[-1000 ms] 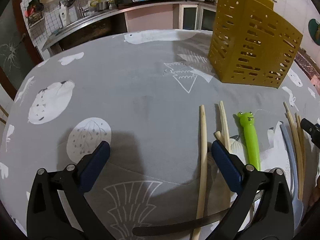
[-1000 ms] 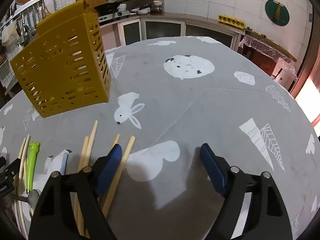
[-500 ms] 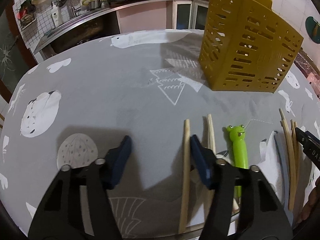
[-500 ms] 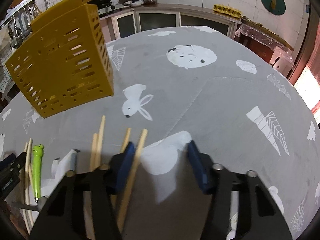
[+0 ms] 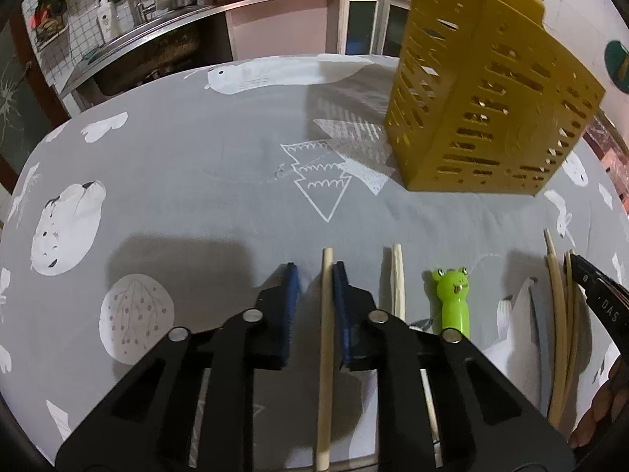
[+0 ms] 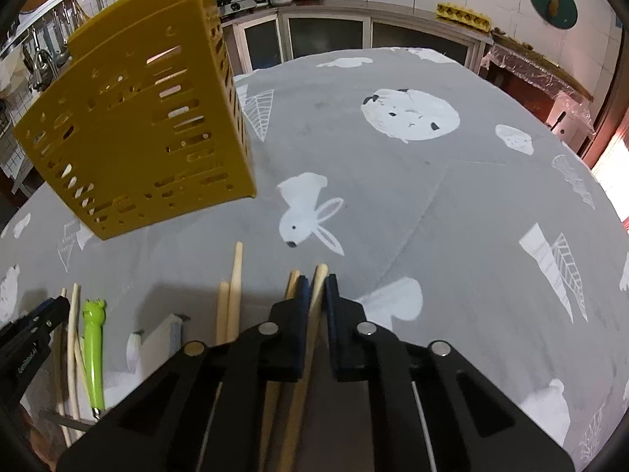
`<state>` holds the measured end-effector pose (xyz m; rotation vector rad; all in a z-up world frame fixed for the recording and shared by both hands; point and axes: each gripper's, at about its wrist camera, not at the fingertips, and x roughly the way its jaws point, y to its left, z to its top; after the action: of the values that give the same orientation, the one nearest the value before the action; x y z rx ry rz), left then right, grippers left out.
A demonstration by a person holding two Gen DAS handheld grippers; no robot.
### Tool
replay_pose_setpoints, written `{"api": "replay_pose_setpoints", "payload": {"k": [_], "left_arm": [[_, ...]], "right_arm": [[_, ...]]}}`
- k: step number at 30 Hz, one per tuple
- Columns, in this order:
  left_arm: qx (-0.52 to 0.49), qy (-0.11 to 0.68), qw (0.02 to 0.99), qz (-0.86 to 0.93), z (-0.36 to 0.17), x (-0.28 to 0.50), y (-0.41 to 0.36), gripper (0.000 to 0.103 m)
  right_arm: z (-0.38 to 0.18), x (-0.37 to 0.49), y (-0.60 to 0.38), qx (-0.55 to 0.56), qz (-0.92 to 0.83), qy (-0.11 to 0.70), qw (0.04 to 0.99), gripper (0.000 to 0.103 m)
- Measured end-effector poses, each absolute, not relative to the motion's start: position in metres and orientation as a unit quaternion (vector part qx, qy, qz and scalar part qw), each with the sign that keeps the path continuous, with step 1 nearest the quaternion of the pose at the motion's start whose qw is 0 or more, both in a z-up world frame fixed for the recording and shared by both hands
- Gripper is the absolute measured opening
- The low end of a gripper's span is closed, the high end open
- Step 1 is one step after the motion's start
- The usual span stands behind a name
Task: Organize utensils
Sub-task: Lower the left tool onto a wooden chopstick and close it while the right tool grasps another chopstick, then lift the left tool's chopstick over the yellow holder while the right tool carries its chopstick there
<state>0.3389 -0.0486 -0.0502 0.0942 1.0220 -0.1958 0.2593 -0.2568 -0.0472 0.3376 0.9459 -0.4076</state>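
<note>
Near the table's front edge, the left gripper (image 5: 314, 271) was closing around one pale wooden chopstick (image 5: 324, 354), and the right gripper (image 6: 316, 281) pinched another (image 6: 310, 338). The pickup step was under way. Next, probably lifting both toward the slotted yellow plastic holder (image 5: 487, 106), standing farther back on the grey printed cloth (image 5: 196, 181).

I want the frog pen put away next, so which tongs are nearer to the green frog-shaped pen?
Left. The left tongs sit just beside the green frog-shaped pen; the right tongs are farther off.
</note>
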Motion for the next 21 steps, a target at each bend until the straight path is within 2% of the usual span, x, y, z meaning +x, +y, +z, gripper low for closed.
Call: {"api": "replay_pose_setpoints", "payload": {"k": [5, 13, 21], "left_arm": [[0.034, 0.490, 0.867, -0.085, -0.049, 0.343, -0.046, 0.005], [0.009, 0.451, 0.890, -0.068, -0.028, 0.326, -0.031, 0.004], [-0.009, 0.357, 0.931, -0.074, 0.026, 0.290, -0.021, 0.004]], "right_arm": [[-0.044, 0.267, -0.269, 0.176, -0.167, 0.456, 0.857, 0.006], [-0.019, 0.247, -0.269, 0.169, -0.117, 0.403, 0.892, 0.006], [0.020, 0.222, -0.277, 0.173, -0.074, 0.331, 0.925, 0.006]]}}
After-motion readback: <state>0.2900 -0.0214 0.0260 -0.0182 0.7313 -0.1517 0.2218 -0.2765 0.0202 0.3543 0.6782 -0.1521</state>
